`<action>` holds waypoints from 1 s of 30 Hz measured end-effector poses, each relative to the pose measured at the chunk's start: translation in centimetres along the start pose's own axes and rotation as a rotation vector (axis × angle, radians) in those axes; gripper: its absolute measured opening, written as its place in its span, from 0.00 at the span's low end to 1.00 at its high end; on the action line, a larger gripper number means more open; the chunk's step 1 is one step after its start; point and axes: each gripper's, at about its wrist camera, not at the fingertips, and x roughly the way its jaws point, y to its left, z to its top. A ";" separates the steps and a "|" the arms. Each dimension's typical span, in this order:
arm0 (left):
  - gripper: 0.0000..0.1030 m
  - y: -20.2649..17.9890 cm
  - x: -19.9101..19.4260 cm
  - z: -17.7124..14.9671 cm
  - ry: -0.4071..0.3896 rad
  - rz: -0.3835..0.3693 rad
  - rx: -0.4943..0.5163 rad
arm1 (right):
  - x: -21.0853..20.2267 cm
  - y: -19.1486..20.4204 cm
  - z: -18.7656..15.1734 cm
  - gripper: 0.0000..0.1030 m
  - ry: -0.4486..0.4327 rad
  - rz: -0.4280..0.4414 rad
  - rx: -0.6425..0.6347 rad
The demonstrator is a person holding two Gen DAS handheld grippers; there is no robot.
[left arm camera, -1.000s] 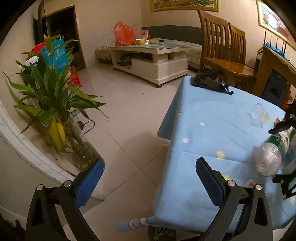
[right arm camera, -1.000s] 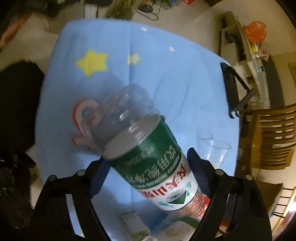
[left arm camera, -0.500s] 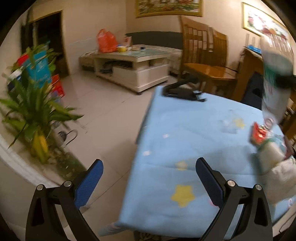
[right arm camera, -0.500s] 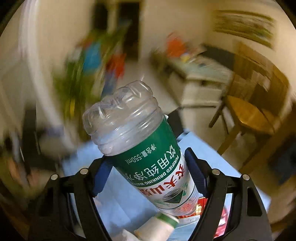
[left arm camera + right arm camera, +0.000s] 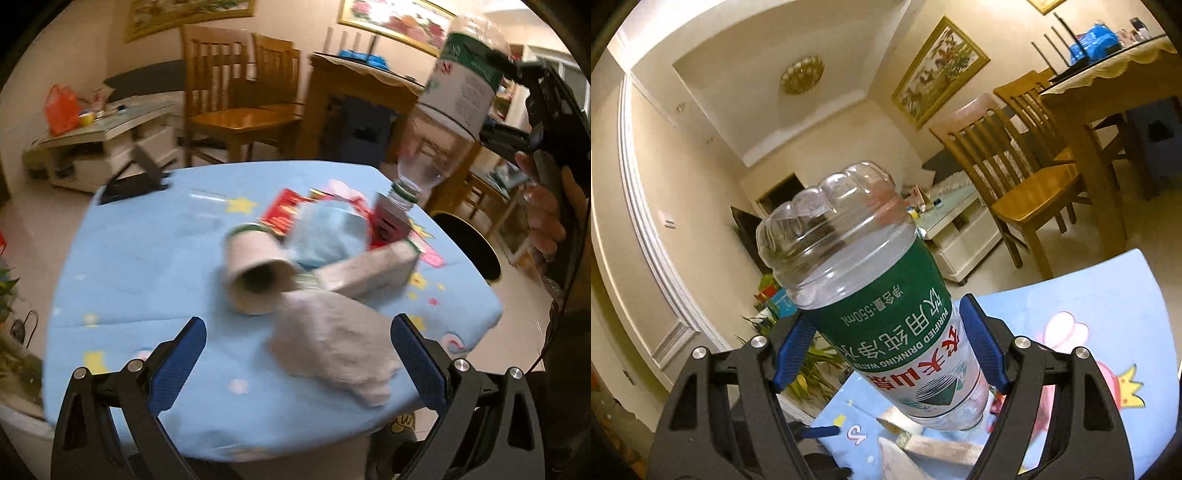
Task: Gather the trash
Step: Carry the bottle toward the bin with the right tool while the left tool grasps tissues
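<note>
My right gripper [image 5: 886,347] is shut on an empty clear plastic bottle [image 5: 879,295] with a green label. It holds the bottle upside down, high above the table; it also shows in the left wrist view [image 5: 450,92], cap end down. My left gripper [image 5: 295,350] is open and empty over the near edge of the blue tablecloth [image 5: 147,258]. In front of it lie a crumpled tissue [image 5: 332,339], a paper cup [image 5: 255,277] on its side, a grey carton [image 5: 369,269] and red wrappers [image 5: 284,210].
A round black bin [image 5: 469,240] stands on the floor right of the table. Wooden chairs [image 5: 236,96] and a wooden side table [image 5: 354,96] stand behind. A black stand [image 5: 136,181] sits on the table's far left. A white coffee table [image 5: 99,144] is far left.
My right gripper has lifted the bottle off the table and turned it base-up. My left gripper has swung right, from the plant and floor to the trash pile on the table.
</note>
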 end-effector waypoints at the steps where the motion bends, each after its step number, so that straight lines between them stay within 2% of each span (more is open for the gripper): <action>1: 0.94 -0.6 0.8 -0.1 0.011 -0.003 0.001 | -0.9 -0.5 0.0 0.73 -0.009 0.007 0.007; 4: 0.93 -1.7 3.2 -0.2 0.055 -0.005 -0.015 | -3.2 -1.4 -0.7 0.74 -0.027 0.027 0.014; 5: 0.86 -1.7 3.8 -0.1 0.070 0.008 -0.011 | -3.9 -1.3 -1.2 0.74 -0.032 0.027 0.013; 6: 0.67 -2.1 4.7 -0.2 0.100 0.034 0.000 | -3.4 -1.7 -1.9 0.74 -0.034 0.028 0.016; 7: 0.51 -2.5 5.6 -0.3 0.135 0.044 0.013 | -3.9 -2.2 -2.1 0.74 -0.038 0.032 0.025; 8: 0.21 -2.7 6.3 -0.6 0.168 0.061 0.018 | -4.0 -2.8 -2.2 0.74 -0.043 0.036 0.035; 9: 0.03 -2.8 6.7 -0.9 0.191 0.072 0.011 | -4.2 -3.0 -2.3 0.74 -0.048 0.034 0.035; 10: 0.04 -2.8 6.8 -1.2 0.201 0.070 0.004 | -4.3 -2.8 -2.2 0.74 -0.053 0.025 0.027; 14: 0.03 -3.2 4.5 -1.4 0.140 0.085 -0.002 | -5.8 -2.1 -2.5 0.74 -0.073 -0.017 -0.007; 18: 0.03 -3.6 0.5 0.2 0.023 0.087 -0.008 | -7.5 -2.1 -2.7 0.74 -0.111 -0.080 -0.025; 20: 0.03 -4.2 -0.5 1.5 -0.010 0.075 0.003 | -9.1 -2.7 -2.5 0.74 -0.146 -0.133 -0.025; 25: 0.03 -8.1 -1.4 5.5 -0.079 -0.008 0.080 | -14.4 -5.3 -1.6 0.74 -0.238 -0.326 -0.066; 28: 0.03 -11.1 -0.5 7.8 -0.091 -0.078 0.117 | -16.6 -9.4 -2.3 0.74 -0.241 -0.554 -0.062; 30: 0.03 -13.7 0.7 9.0 -0.102 -0.112 0.152 | -17.4 -11.6 -3.1 0.74 -0.228 -0.645 -0.030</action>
